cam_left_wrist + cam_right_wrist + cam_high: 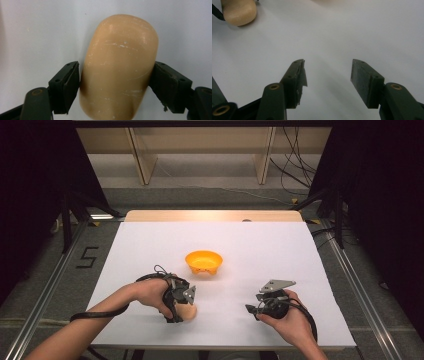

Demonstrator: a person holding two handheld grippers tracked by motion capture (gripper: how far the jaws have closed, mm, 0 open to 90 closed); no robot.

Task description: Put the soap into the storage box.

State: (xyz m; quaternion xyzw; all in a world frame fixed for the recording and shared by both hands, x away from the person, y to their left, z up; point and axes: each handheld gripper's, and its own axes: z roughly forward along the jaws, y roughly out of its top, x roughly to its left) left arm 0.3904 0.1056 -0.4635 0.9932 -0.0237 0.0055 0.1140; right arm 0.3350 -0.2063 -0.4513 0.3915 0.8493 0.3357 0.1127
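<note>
- fingers [66, 87] of the left gripper [116, 85] sit pressed against both flanks of a tan, rounded block [120, 67], closed on it with no gap showing at either pad.
- from the high view the left gripper [181, 301] is low at the near left of the white surface [280, 245], and the tan block [190, 312] peeks out just under it; whether the block rests on the surface or is barely off it, i cannot tell.
- the right gripper [327, 75] has its fingers spread wide with nothing but bare surface between them; it holds nothing.
- in the high view the right gripper [260, 307] waits at the near right, well apart from the block and from the bowl.
- an orange bowl [203, 261] stands upright near the middle of the surface, beyond the left gripper and a little to its right; its inside looks empty.
- from the right gripper view the block [238, 11] shows at the upper left corner, far from those open fingers.
- judged progress: the grasp looks made, so the pick-up is about done.
- what seems left: lifting the block, carrying it forward to the bowl, and letting it go inside, if the bowl is indeed the goal.
- the right gripper appears to have no part yet.
</note>
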